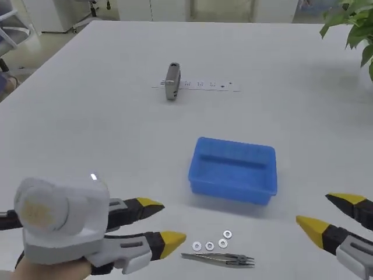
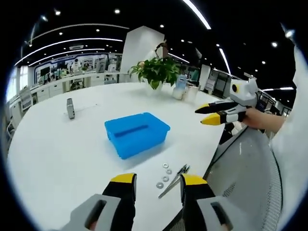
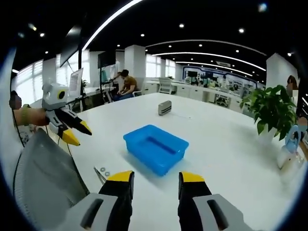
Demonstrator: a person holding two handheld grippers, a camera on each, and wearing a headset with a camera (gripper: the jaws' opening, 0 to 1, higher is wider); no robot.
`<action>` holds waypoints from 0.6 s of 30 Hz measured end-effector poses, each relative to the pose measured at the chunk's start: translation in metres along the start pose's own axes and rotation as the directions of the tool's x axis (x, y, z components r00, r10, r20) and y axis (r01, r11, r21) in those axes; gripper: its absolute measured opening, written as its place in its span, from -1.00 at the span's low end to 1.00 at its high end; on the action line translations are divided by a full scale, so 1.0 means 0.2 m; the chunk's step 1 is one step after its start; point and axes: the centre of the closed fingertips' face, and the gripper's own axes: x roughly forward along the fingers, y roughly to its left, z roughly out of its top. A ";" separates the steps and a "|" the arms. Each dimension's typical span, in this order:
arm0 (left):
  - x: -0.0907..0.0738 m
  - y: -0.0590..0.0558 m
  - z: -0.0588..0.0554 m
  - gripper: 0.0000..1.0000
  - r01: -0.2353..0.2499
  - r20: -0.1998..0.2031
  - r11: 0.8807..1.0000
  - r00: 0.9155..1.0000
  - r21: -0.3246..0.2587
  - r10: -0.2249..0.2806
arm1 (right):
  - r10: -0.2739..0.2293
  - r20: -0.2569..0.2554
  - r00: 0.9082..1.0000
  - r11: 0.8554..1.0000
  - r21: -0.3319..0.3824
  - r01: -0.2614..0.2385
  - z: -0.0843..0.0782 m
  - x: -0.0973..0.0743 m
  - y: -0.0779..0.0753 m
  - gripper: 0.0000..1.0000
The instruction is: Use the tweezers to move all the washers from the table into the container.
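Since neither tool nor washer is off the counter (image 1: 105, 134), the step in hand reads as the first: reaching for the tweezers (image 1: 218, 258).

1. Left hand-held gripper (image 1: 169, 221): jaws parted, nothing between them; black fingers, yellow tips, grey-white body.
2. Right hand-held gripper (image 1: 315, 210): likewise parted and empty, same yellow-tipped make.
3. Tweezers: slim bare metal, two thin arms tapering to a point, lying flat just ahead of the left hand-held gripper's tips, between the two hand-held grippers.
4. Washers (image 1: 210, 246): four small flat metal rings with centre holes, in a loose curved row just beyond the tweezers (whether any touches them cannot be told).
5. Container (image 1: 232, 188): shallow rectangular tray, glossy blue plastic, rounded corners, no washer seen inside; it sits beyond the washers, farther from both hand-held grippers.
6. Counter: smooth, matte, pale grey.

Next move, as judged: one hand-held gripper closes across the tweezers' arms near mid-length and lifts them, so their tips can pinch a washer's rim. Thin flat metal on a smooth surface will likely slip, so a low, square approach seems called for.
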 end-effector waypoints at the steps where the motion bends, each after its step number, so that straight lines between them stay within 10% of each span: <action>1: 0.02 0.01 -0.01 -0.40 0.000 -0.011 1.000 1.000 0.007 0.000 | 0.007 -0.007 1.000 1.000 0.000 -0.007 -0.01 0.01 0.01 -0.33; 13: 0.17 -0.01 -0.18 -0.77 0.107 -0.225 0.986 0.971 0.129 -0.076 | 0.059 -0.081 0.995 0.998 -0.022 -0.061 -0.08 0.08 0.06 -0.38; 18: 0.20 -0.02 -0.27 -0.86 0.175 -0.338 0.961 0.936 0.216 -0.095 | 0.057 -0.102 0.993 0.998 -0.027 -0.060 -0.10 0.09 0.06 -0.38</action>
